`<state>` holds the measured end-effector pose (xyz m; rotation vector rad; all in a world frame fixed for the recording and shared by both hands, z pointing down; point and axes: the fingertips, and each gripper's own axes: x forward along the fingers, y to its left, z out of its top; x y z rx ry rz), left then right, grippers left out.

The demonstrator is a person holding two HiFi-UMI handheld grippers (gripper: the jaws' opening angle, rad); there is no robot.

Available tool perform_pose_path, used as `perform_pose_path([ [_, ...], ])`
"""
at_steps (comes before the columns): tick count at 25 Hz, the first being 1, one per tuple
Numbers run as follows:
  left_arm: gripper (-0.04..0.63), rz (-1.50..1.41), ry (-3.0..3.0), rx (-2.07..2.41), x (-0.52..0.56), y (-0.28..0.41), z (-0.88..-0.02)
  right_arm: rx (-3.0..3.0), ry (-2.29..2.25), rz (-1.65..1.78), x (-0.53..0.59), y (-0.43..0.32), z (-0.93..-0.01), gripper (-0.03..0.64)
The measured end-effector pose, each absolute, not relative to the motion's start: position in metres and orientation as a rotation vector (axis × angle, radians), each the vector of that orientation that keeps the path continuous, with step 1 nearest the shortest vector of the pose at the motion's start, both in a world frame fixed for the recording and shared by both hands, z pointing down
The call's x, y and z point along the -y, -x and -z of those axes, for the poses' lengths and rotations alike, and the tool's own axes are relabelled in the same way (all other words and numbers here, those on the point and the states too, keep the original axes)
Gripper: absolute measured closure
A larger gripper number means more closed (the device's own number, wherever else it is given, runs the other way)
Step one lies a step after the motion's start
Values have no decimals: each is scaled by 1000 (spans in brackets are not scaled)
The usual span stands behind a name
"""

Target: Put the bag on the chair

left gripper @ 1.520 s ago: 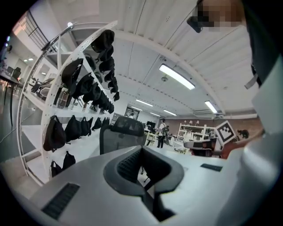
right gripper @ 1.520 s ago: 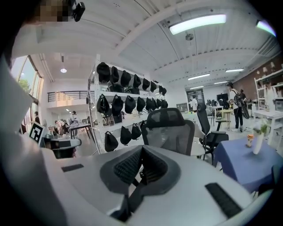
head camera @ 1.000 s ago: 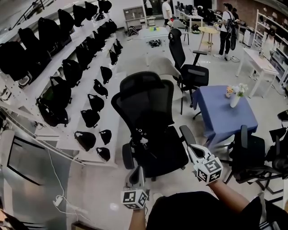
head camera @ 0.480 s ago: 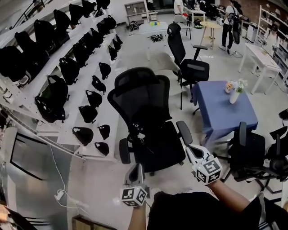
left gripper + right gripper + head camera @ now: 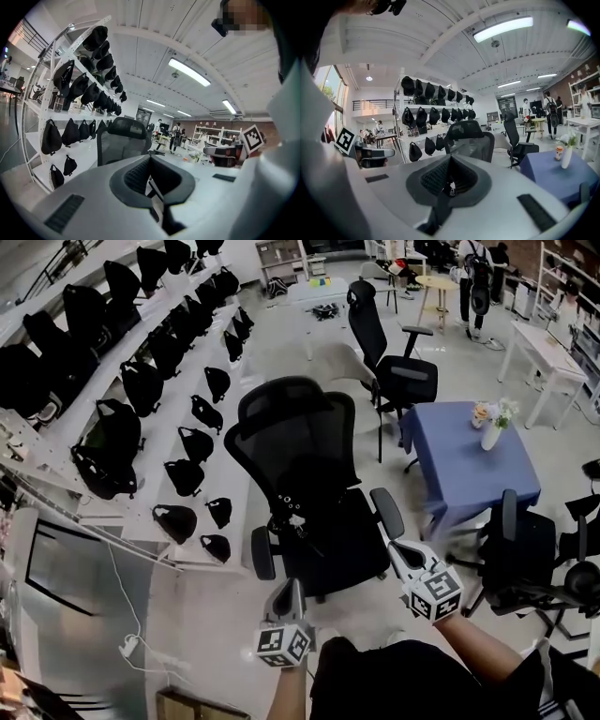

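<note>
Fingers [image 5: 290, 596] of the left gripper [image 5: 292, 583] are pressed together, empty, just short of the black mesh office chair [image 5: 300, 442]. Straight ahead of them the soft black bag [image 5: 298, 521] seems already on its seat; its long axis is unclear. The right gripper [image 5: 395, 546], likewise closed on nothing, sits farther off beside the armrest [image 5: 385, 510]. Around them: white bag rack [image 5: 131, 535] left, pale floor [image 5: 206, 615], blue-clothed table [image 5: 469, 460] right.

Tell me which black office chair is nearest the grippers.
The mesh-backed chair directly ahead of the left gripper and right gripper; the others stand farther back or right, by the blue table.
</note>
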<state>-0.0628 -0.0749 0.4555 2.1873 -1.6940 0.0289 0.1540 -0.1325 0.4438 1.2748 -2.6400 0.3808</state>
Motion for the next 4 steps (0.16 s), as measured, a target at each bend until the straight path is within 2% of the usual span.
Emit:
perform_pose_path([
  [4,588,-14,-2194,1686,84,77,-452,2634,-1282,-376,140,-140,-443,618],
])
